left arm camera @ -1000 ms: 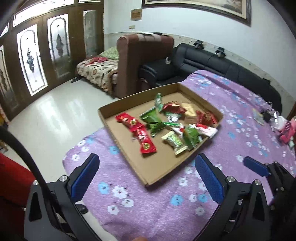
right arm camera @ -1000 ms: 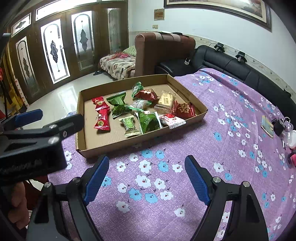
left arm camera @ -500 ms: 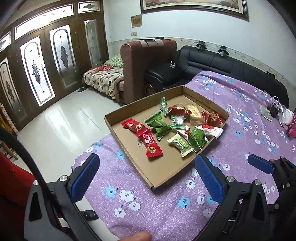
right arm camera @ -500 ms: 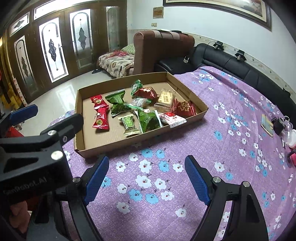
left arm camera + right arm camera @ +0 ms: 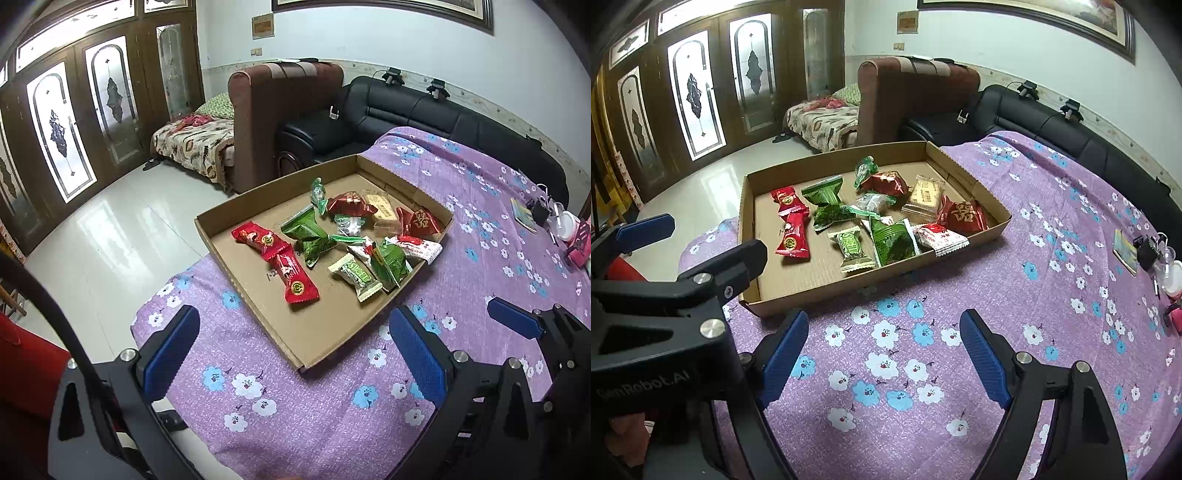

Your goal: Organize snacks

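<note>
Overlapping wrappers in the cardboard tray (image 5: 871, 284) may be seized together, or the tray dragged across the surface (image 5: 923, 369), once the released left tool (image 5: 295, 354) and released right tool (image 5: 882, 354) are lowered.

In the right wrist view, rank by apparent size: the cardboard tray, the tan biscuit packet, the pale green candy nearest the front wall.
1. Cardboard tray, by far the largest.
2 and 3. Tan biscuit packet and pale green candy look about alike; the candy lies nearer the camera, so I won't rank them.
</note>
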`<state>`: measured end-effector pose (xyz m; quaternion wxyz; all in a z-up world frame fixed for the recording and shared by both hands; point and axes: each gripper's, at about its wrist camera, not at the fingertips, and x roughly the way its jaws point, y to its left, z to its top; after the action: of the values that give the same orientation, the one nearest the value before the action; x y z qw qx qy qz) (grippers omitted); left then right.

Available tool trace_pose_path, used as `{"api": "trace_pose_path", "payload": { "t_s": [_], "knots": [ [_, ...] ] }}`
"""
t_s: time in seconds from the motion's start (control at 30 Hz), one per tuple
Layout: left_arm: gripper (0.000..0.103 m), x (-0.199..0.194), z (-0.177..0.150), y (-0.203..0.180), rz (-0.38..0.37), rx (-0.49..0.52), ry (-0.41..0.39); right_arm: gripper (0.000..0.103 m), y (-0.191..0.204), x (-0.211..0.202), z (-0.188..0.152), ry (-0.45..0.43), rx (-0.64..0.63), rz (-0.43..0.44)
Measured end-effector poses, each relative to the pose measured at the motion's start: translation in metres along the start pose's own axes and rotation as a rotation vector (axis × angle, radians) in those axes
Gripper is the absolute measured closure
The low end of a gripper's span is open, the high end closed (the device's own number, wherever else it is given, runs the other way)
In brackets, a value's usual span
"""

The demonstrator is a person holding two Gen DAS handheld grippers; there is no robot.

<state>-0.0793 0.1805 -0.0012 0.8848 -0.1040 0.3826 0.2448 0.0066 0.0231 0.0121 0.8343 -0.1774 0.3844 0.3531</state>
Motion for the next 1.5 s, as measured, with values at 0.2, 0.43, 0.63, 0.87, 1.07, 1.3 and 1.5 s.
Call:
{"api": "trace_pose_path", "payload": {
  "t_s": [0.2, 0.43, 0.63, 0.87, 1.07, 1.3, 1.5],
  "knots": [
    [0.0, 0.005, 0.004, 0.0, -0.024, 0.004, 0.022, 0.019, 0.002, 0.003, 0.002, 0.005, 0.003, -0.015],
    [0.001, 0.008, 0.008, 0.001, -0.035, 0.007, 0.036, 0.019, 0.002, 0.005, 0.004, 0.012, 0.014, -0.023],
    [0.001, 0.01, 0.009, 0.001, -0.049, 0.012, 0.048, 0.019, 0.002, 0.006, 0.005, 0.014, 0.013, -0.03],
    [0.001, 0.015, 0.012, 0.001, -0.054, 0.018, 0.063, 0.019, 0.003, 0.01, 0.007, 0.023, 0.017, -0.038],
    [0.002, 0.023, 0.015, 0.0, -0.078, 0.024, 0.098, 0.019, 0.001, 0.011, 0.008, 0.025, 0.023, -0.04],
    [0.002, 0.028, 0.019, 0.002, -0.078, 0.016, 0.107, 0.019, -0.002, 0.013, 0.01, 0.027, 0.027, -0.04],
    [0.008, 0.035, 0.022, 0.009, -0.046, -0.058, 0.125, 0.019, -0.004, 0.015, 0.01, 0.031, 0.029, -0.039]
  ]
}}
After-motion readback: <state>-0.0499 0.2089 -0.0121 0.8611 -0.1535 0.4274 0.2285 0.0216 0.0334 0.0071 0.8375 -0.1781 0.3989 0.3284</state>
